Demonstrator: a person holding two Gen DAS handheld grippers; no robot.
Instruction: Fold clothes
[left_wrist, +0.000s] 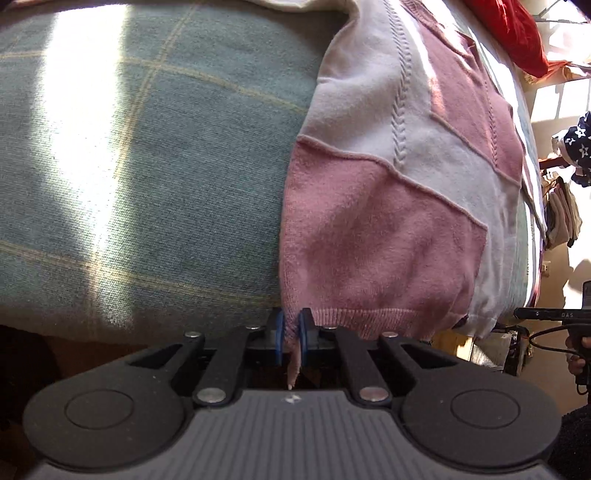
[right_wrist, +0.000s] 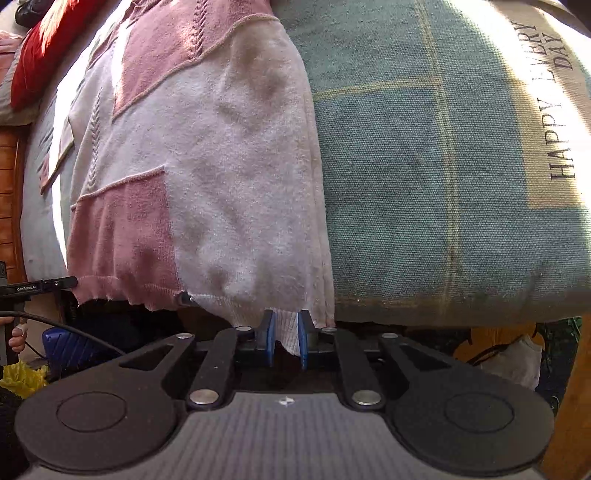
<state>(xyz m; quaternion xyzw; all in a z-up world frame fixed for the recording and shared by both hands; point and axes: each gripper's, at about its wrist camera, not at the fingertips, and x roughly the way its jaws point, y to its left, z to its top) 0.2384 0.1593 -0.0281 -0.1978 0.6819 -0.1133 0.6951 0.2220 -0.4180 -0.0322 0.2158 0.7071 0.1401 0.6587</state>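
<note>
Left wrist view: the pink-and-white sweater (left_wrist: 388, 192) lies flat on a green checked blanket (left_wrist: 147, 166), its ribbed hem corner pinched between the left gripper (left_wrist: 291, 338) fingers. Its opposite white hem corner hangs between the right gripper (right_wrist: 286, 338) fingers, clamped there.

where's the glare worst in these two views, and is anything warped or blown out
Left wrist view: a sunlight band washes out the plaid blanket, and the right edge is overexposed; the sweater held by the left gripper stays readable. Right wrist view: glare bleaches the blanket's printed border, fisheye bows the blanket edge, and the right gripper looks sharp.
</note>
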